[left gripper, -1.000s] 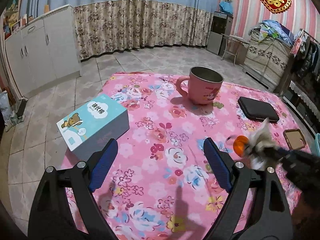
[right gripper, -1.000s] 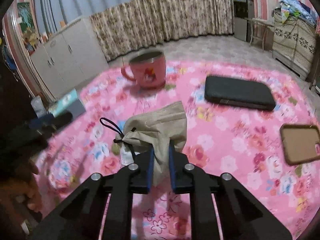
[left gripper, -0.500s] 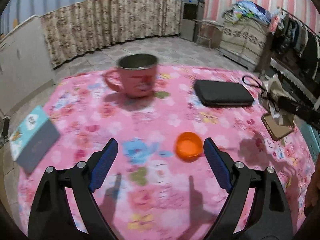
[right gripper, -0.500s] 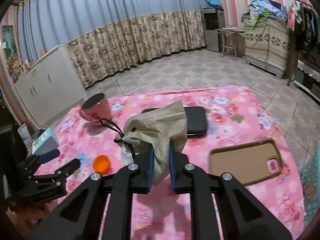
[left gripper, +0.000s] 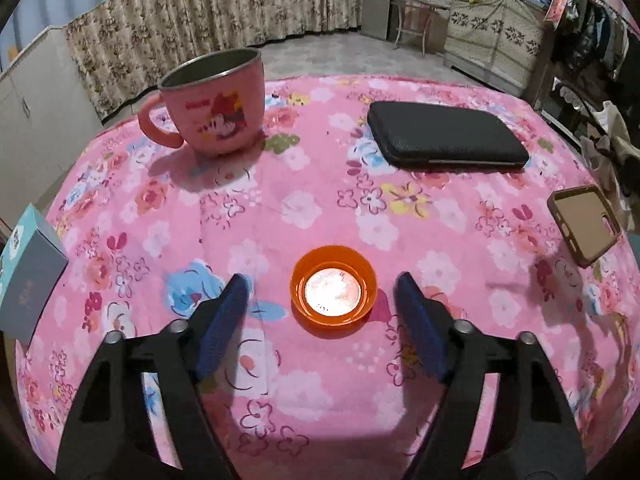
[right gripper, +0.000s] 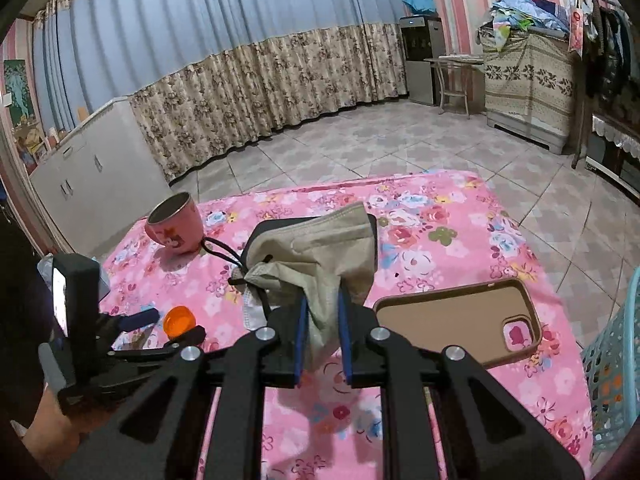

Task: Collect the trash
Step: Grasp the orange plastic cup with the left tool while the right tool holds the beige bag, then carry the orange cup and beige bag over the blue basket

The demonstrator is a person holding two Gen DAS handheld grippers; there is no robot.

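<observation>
An orange bottle cap (left gripper: 333, 296) lies open side up on the pink floral tablecloth (left gripper: 280, 208). My left gripper (left gripper: 322, 286) is open, low over the cloth, with one blue finger on each side of the cap, not touching it. In the right wrist view the cap (right gripper: 179, 320) sits between the left gripper's fingers. My right gripper (right gripper: 322, 300) is shut on a crumpled beige face mask (right gripper: 316, 252) with black ear loops, held above the table's right part.
A pink mug (left gripper: 214, 104) stands at the back left. A black case (left gripper: 444, 136) lies at the back right. A brown phone case (right gripper: 456, 320) lies near the right edge. A tissue box (left gripper: 24, 276) sits at the left edge. A turquoise basket (right gripper: 616, 364) stands beside the table.
My left gripper has swung right and come down until the orange cap sits between its fingers. My right gripper has lifted and drawn back with the mask toward the table's right side.
</observation>
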